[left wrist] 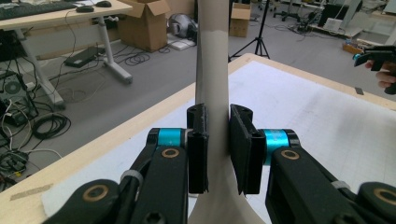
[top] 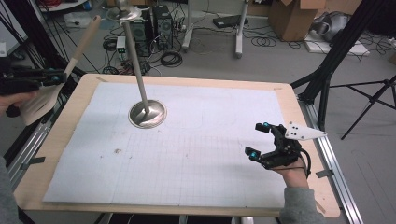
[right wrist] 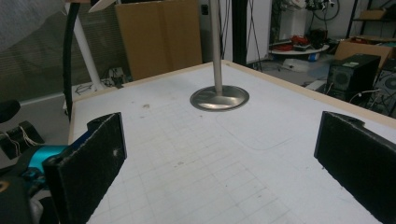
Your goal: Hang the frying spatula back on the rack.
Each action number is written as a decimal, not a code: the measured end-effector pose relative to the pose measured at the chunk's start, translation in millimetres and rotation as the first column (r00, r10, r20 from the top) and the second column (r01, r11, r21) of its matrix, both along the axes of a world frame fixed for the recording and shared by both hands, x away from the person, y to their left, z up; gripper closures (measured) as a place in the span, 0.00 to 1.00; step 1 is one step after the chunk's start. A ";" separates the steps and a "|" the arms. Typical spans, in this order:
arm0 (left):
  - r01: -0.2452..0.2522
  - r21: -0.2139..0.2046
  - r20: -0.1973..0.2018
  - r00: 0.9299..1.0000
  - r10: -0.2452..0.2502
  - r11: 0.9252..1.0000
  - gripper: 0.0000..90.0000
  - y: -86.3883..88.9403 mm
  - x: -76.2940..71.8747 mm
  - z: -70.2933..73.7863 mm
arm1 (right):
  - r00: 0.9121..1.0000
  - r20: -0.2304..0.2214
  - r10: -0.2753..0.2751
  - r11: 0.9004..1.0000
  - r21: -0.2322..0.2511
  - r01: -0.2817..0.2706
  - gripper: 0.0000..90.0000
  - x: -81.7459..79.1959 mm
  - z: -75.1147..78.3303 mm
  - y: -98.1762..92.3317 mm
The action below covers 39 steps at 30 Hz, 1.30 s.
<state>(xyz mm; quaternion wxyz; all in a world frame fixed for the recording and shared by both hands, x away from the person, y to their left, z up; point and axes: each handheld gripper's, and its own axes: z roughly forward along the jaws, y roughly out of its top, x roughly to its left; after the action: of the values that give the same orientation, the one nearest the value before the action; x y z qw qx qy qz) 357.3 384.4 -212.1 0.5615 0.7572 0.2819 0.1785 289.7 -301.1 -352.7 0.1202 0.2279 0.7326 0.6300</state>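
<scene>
Right gripper (top: 266, 140) rests low, jaws spread; left gripper (top: 44, 77) (raised) clamps spatula (top: 56, 86).

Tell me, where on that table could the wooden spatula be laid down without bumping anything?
Nearly anywhere on the white mat: its whole near half is bare, as is the stretch from the metal stand to the right gripper. Only the stand's round base and that gripper's corner are taken. The left gripper holds the spatula off the left edge.

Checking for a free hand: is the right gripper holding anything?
No, the right gripper has its jaws wide apart over the bare white grid mat, nothing between them.
</scene>
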 end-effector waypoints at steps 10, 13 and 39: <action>0.014 0.000 -0.009 1.000 -0.014 1.000 0.86 -5.9 4.1 -4.1 | 1.000 0.000 0.003 1.000 -0.004 -0.003 0.01 0.6 -0.4 1.2; 0.019 0.004 -0.013 1.000 -0.019 1.000 0.86 -8.9 5.8 -6.3 | 1.000 -0.003 0.003 1.000 -0.007 -0.003 0.01 0.3 -0.4 1.3; -0.006 0.066 -0.034 0.999 0.008 0.998 0.86 -36.5 21.1 -21.1 | 1.000 0.002 0.004 1.000 -0.012 -0.004 0.01 0.0 -0.5 2.4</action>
<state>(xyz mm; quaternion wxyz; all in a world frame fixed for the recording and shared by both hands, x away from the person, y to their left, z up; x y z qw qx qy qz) 378.4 347.9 -233.2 0.5306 0.7774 0.2880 0.1766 289.8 -298.7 -353.2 0.1212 0.2252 0.7368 0.6259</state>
